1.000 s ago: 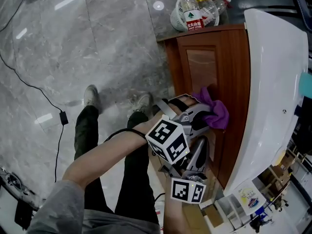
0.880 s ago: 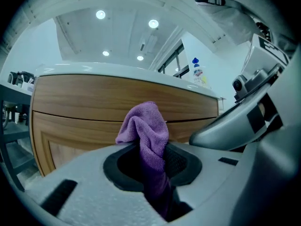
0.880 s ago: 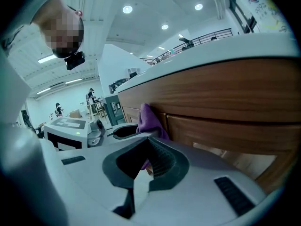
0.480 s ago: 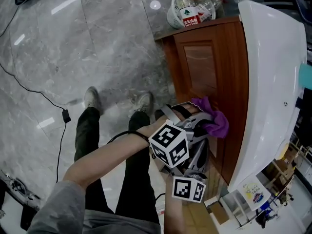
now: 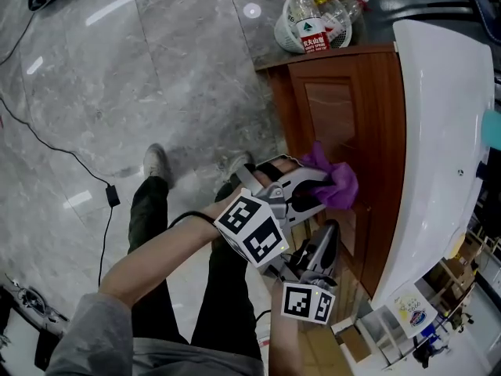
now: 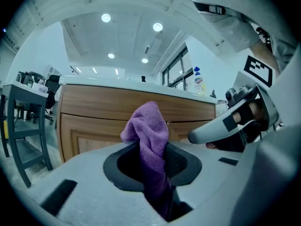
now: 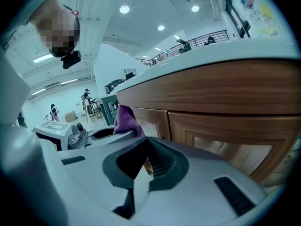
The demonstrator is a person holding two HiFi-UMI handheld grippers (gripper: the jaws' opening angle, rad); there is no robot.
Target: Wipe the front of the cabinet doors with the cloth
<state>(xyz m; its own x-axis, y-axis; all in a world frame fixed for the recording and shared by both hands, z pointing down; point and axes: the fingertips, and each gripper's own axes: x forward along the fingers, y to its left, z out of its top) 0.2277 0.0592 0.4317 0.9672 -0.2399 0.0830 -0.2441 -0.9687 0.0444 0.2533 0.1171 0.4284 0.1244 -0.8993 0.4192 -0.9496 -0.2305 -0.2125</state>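
Note:
A purple cloth [image 5: 334,182] [image 6: 147,130] is pressed against the brown wooden cabinet door [image 5: 348,124] [image 6: 89,126]. My left gripper [image 5: 311,192] [image 6: 153,163] is shut on the cloth, whose bunched end sticks out past the jaws. My right gripper [image 5: 329,237] [image 7: 142,163] hangs just below the left one, close to the cabinet front [image 7: 225,140], jaws shut with nothing between them. In the right gripper view the cloth [image 7: 126,119] and the left gripper [image 7: 96,134] show to the left.
A white countertop [image 5: 446,131] overhangs the doors. A white basket of plastic bottles [image 5: 317,18] stands on the floor at the cabinet's far end. A black cable [image 5: 98,182] runs over the grey marble floor. The person's legs and shoes [image 5: 159,163] are beside the cabinet.
The left gripper slid the cloth a short way along the door toward me, then back toward the far end. The right gripper stayed just below it.

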